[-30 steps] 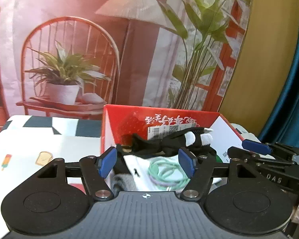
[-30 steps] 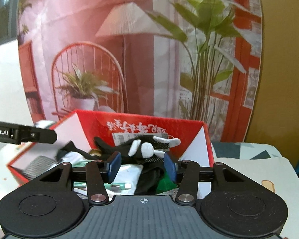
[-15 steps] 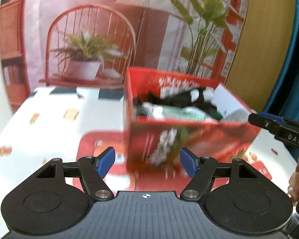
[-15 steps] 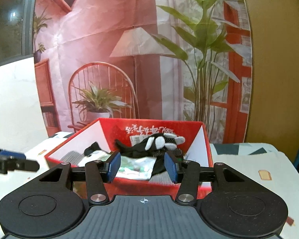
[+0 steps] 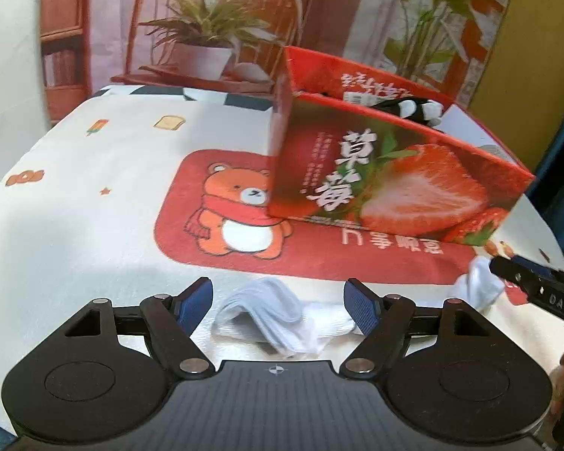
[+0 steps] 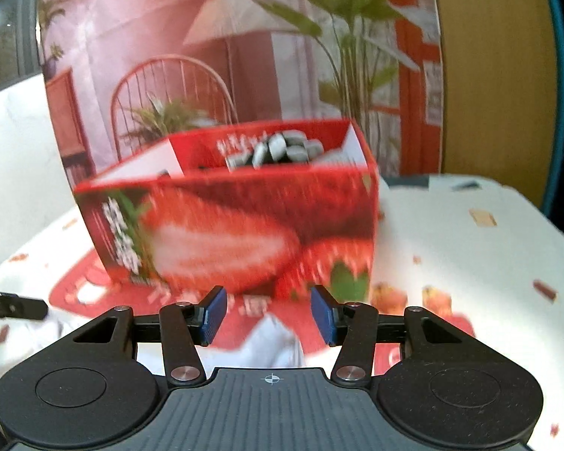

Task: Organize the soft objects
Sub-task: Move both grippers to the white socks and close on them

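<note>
- My left tongs (image 5: 278, 302) sit low over the worktop (image 5: 94, 206), jaws spread wide and holding nothing.
- A crumpled white sock (image 5: 270, 314) lies on the cloth between their blue pads (image 5: 197, 300), touching neither one as far as I can see.
- A second white sock (image 5: 477, 285) lies further to the right on the worktop, just beside the black tip of my right tongs (image 5: 534, 289) as seen from the left wrist camera; whether the two touch I cannot tell.
- From the right wrist camera, my right tongs (image 6: 269, 314) are also open, with a wide gap between the pads and nothing gripped.
- A piece of white fabric (image 6: 270, 342) shows below that gap, blurred; I take it for a sock lying on the cloth.
- The red strawberry box (image 5: 387, 176) stands on the red bear-print panel (image 5: 240, 210) of the tablecloth, well beyond both socks.
- A black-and-white glove (image 5: 413, 107) pokes above the rim inside the box; the right wrist view shows it too (image 6: 278, 150), though smeared.
- The left tongs' black finger (image 6: 11, 306) enters the right wrist view at the far left edge.
- Behind the worktop hangs a printed backdrop (image 6: 206, 56) with a chair, a lamp and plants.
</note>
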